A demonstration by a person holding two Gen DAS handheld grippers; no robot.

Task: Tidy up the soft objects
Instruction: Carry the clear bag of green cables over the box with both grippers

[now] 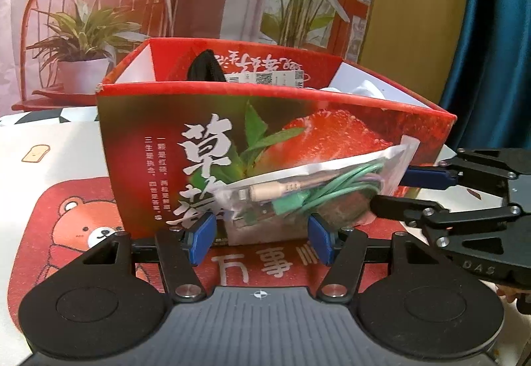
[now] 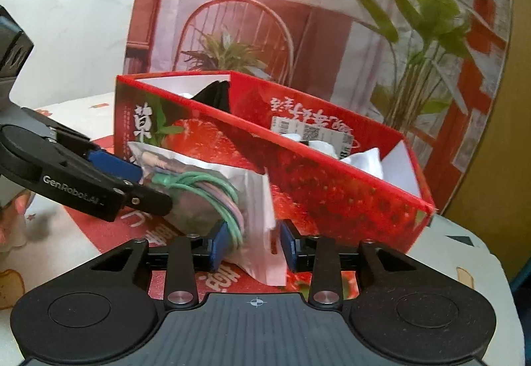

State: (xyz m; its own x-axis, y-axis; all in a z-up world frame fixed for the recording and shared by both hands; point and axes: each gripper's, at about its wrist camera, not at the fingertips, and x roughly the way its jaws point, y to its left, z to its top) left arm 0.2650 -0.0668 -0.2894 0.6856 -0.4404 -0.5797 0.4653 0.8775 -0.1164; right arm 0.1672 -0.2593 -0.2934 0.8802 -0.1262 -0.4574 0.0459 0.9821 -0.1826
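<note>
Item: bag (image 1: 308,196) of coiled cables, clear plastic with a white header strip. Location: outside the box (image 1: 265,147), propped against its strawberry-printed front wall, lower edge near the mat (image 1: 259,266) on the worktop (image 1: 43,140). Not yet stowed.

Your left gripper (image 1: 262,238): jaws moderately wide, one blue pad at each side of the bag's lower end. The left wrist view shows the pads beside the plastic rather than squeezing it; the right wrist view shows the same gripper (image 2: 146,190) reaching in at the cable end, but whether it bears any of the bag's weight cannot be told.

Your right gripper (image 2: 254,245): jaws narrow but parted, the white header end of the bag (image 2: 212,200) hanging between the pads. A gap shows on the right side of the plastic, so this reads as a loose or released hold, not a clamp.

Box contents, as far as visible: a black item (image 2: 215,94) at the far end, a barcoded label (image 2: 312,133), white soft pieces (image 2: 361,160) toward the near right end. These appear already sorted.

Status: partly done. Several soft things sit inside; the cable bag is the one piece seen still outside. Remaining, by judgement: you need a firm grip on the bag, a lift over the front wall, and a drop into a free part of the box.
</note>
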